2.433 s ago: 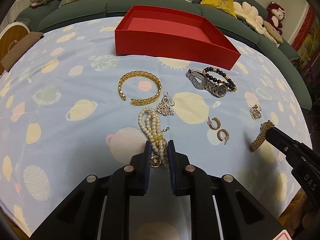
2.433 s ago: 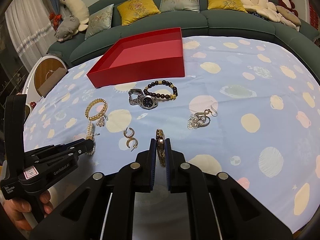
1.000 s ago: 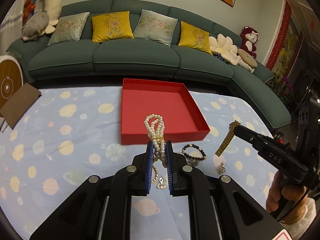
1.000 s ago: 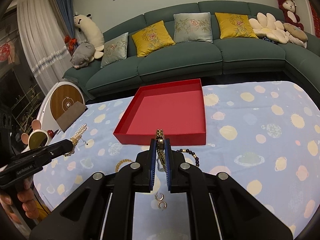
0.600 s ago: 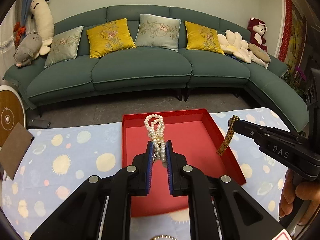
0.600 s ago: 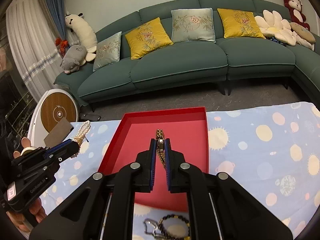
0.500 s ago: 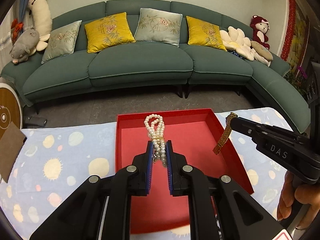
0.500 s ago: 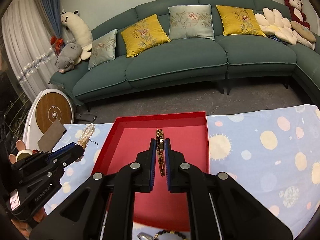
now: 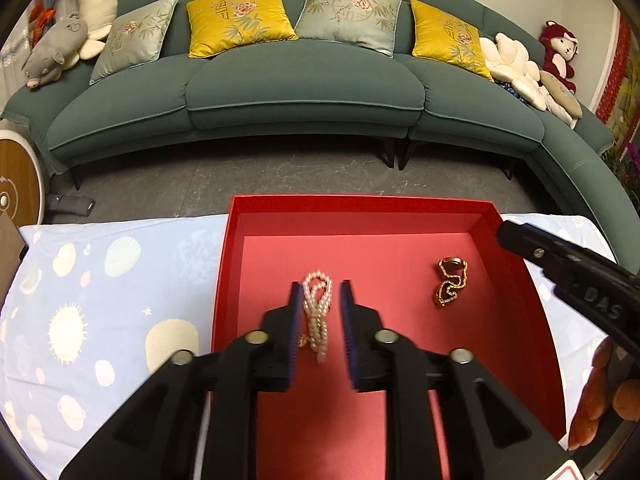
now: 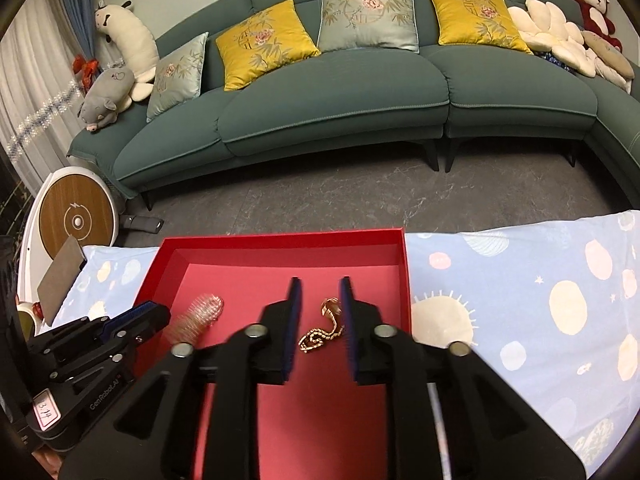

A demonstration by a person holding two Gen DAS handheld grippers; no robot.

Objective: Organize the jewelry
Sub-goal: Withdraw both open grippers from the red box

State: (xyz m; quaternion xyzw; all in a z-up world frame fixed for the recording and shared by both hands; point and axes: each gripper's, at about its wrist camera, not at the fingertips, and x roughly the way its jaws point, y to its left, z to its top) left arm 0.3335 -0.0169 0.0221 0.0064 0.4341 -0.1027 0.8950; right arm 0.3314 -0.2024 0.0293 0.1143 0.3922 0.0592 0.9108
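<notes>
The red tray (image 9: pixel 360 210) sits on the planet-print cloth at the table's far edge; it also shows in the right wrist view (image 10: pixel 280 240). My left gripper (image 9: pixel 319 300) is open above the tray, and the pearl bracelet (image 9: pixel 317 312) lies between its fingers, released. My right gripper (image 10: pixel 319 296) is open above the tray, with the gold watch (image 10: pixel 324 328) below it on the tray floor. The gold watch also shows in the left wrist view (image 9: pixel 450 282). The pearl bracelet is blurred in the right wrist view (image 10: pixel 200 314), beside the left gripper (image 10: pixel 132 320).
The planet-print cloth (image 9: pixel 100 280) covers the table on both sides of the tray. Beyond the table's far edge are grey floor and a green sofa (image 9: pixel 304 80) with cushions. The right gripper's body (image 9: pixel 560 268) reaches over the tray's right wall.
Both grippers have opened over the red tray. The pearl bracelet and the gold watch have dropped from the jaws into the tray. Both grippers sit lower and closer to the tray.
</notes>
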